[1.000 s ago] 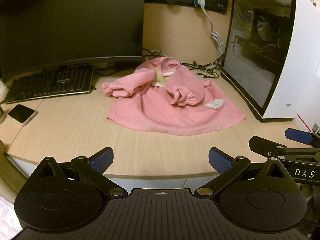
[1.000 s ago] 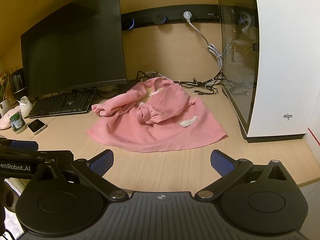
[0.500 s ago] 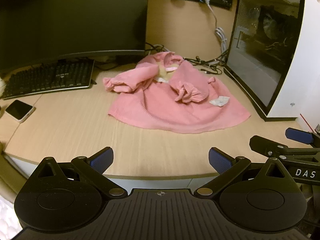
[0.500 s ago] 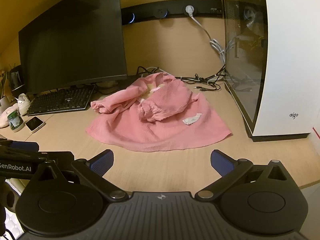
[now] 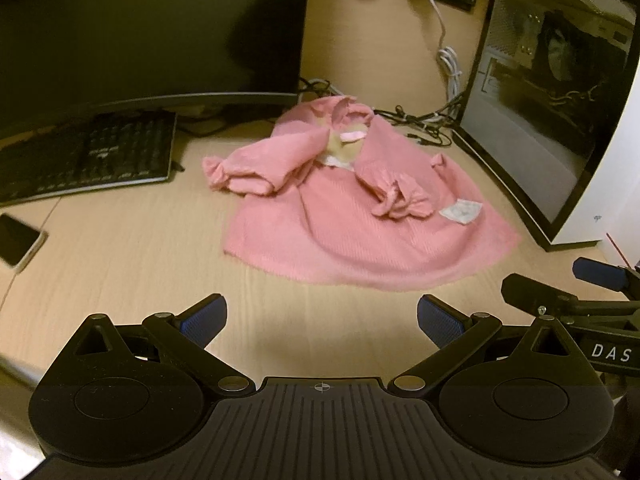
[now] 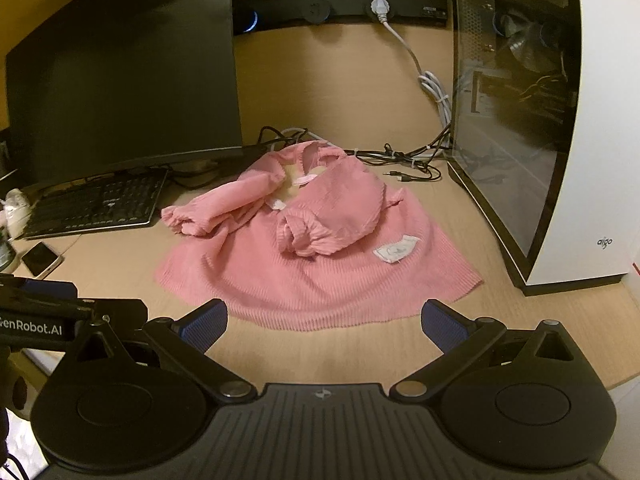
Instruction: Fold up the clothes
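Monitor [image 5: 152, 28] upper left, PC case [image 6: 560, 120] right, apparently clear of centred dress [image 6: 316, 248]. Left gripper [image 5: 322, 316] and right gripper [image 6: 324, 320]: spread, empty.

Both wrist cameras look forward and slightly down from the desk's [image 5: 120, 256] near edge, the left one sitting left of the right. The 2 views share the pink garment [image 5: 360, 216] [image 6: 320, 256], monitor [image 6: 120, 80] and computer case [image 5: 560, 100].

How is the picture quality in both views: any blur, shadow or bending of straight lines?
Left wrist view: the pink garment looks slightly soft, and a dark shadow lies on the desk before the left gripper. Right wrist view: sharper, ribbing visible; the computer case bows from fisheye distortion. Warm, dim light in both.
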The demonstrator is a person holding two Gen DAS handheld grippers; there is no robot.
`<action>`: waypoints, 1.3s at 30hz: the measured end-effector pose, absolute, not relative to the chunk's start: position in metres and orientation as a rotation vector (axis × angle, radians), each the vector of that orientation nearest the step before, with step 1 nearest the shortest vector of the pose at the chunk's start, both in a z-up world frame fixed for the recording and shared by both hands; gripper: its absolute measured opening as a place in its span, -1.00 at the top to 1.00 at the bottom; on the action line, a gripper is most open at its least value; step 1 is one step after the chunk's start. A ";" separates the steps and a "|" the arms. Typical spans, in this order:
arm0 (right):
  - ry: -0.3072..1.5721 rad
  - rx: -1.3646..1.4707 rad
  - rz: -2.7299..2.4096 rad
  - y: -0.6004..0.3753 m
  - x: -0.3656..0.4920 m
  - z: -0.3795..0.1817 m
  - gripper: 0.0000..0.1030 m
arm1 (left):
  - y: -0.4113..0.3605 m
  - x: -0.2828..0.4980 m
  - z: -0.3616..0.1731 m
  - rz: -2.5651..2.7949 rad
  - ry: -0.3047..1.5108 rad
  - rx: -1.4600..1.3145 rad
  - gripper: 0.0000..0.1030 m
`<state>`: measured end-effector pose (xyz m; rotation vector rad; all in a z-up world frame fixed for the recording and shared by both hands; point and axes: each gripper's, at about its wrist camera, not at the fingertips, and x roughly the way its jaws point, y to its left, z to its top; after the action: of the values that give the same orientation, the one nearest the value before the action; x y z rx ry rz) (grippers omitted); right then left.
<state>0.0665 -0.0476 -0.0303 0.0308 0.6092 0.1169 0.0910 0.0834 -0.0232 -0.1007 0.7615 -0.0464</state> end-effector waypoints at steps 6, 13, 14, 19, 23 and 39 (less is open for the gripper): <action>0.650 0.068 0.012 -0.033 0.081 -0.031 -1.00 | 0.101 0.124 -0.031 -0.126 0.815 -0.106 -1.00; 0.776 0.214 -0.117 -0.049 0.094 -0.043 -1.00 | 0.111 0.180 -0.056 -0.284 0.924 -0.177 -1.00; 0.791 0.219 -0.129 -0.051 0.096 -0.046 -1.00 | 0.110 0.189 -0.060 -0.308 0.931 -0.194 -1.00; 0.834 0.217 -0.127 -0.072 0.123 -0.053 -1.00 | 0.099 0.240 -0.065 -0.328 0.900 -0.241 -1.00; 0.827 0.212 -0.057 -0.097 0.168 -0.060 -1.00 | 0.097 0.272 -0.078 -0.300 0.902 -0.253 -1.00; 0.955 0.301 0.242 -0.142 0.309 -0.114 -1.00 | 0.115 0.286 -0.108 -0.251 0.952 -0.356 -1.00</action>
<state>0.3093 -0.1419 -0.1143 0.3006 0.9555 0.2418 0.2864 0.1147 -0.1082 -0.3562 0.9522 -0.2506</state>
